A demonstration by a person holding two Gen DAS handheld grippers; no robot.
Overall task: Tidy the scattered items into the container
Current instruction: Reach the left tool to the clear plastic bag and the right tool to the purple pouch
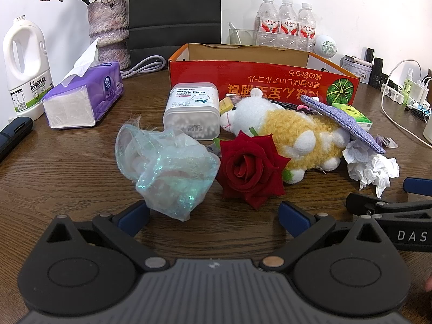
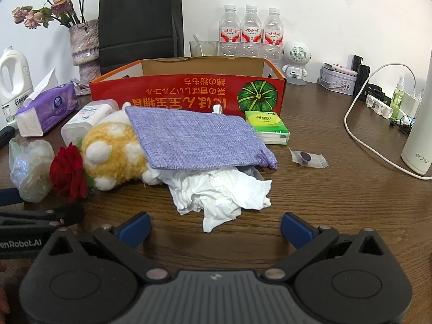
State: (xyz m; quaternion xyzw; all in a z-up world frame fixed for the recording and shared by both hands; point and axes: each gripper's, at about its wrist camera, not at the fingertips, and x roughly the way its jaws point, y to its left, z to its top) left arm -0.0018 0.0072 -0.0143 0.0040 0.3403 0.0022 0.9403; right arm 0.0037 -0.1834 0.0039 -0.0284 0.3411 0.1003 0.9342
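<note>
An open red cardboard box (image 1: pixel 243 73) (image 2: pixel 186 89) stands at the back of the brown table. In front of it lie a shiny pale-blue mesh bag (image 1: pixel 164 162) (image 2: pixel 29 170), a red rose (image 1: pixel 249 164) (image 2: pixel 68 172), a yellow-and-white plush sheep (image 1: pixel 291 135) (image 2: pixel 113 151), a cotton-swab tub (image 1: pixel 191 110), a purple knitted pouch (image 2: pixel 197 137) (image 1: pixel 345 118), crumpled white tissue (image 2: pixel 221 191) (image 1: pixel 372 167), a green tissue pack (image 2: pixel 267 124) and a small wrapped sweet (image 2: pixel 307 158). My left gripper (image 1: pixel 213 216) is open just short of the mesh bag and rose. My right gripper (image 2: pixel 216 226) is open just short of the tissue.
A purple tissue pack (image 1: pixel 83 100), white jug (image 1: pixel 24 64) and vase of dried flowers (image 1: pixel 108 29) stand at the left. A black paper bag (image 2: pixel 140 16), water bottles (image 2: pixel 251 32) and a small speaker (image 2: pixel 297 56) line the back. Cables (image 2: pixel 361 124) and a white flask (image 2: pixel 418 140) lie at the right.
</note>
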